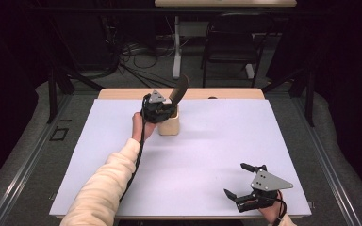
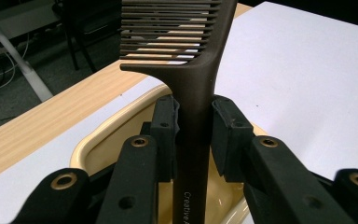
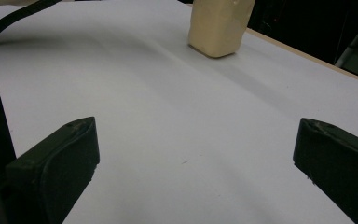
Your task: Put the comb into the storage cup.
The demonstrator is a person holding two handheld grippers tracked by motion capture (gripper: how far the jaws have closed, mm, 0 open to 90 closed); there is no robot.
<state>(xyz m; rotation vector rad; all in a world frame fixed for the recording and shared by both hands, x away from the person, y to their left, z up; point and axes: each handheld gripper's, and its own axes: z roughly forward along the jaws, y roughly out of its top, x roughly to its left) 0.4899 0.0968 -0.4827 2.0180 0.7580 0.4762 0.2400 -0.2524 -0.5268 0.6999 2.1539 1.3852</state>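
A dark brown comb [image 1: 178, 90] [image 2: 193, 112] stands with its handle down in a cream holder cup [image 1: 169, 126] [image 2: 103, 136] at the far middle of the table. My left gripper [image 1: 159, 109] [image 2: 193, 119] hovers over the cup's mouth and is shut on the comb's handle, both pads pressing its sides, the teeth pointing up above the jaws. My right gripper [image 1: 238, 181] [image 3: 193, 163] rests near the front right corner of the table, open wide, with nothing between its fingers. From the right gripper view the cup [image 3: 220, 25] stands far ahead.
A white sheet [image 1: 207, 150] covers the wooden table [image 1: 122, 93]. The left gripper's black cable [image 1: 134, 162] trails back along the cream sleeve [image 1: 104, 183]. Beyond the far edge stand a dark chair [image 1: 233, 47], a table leg and floor cables.
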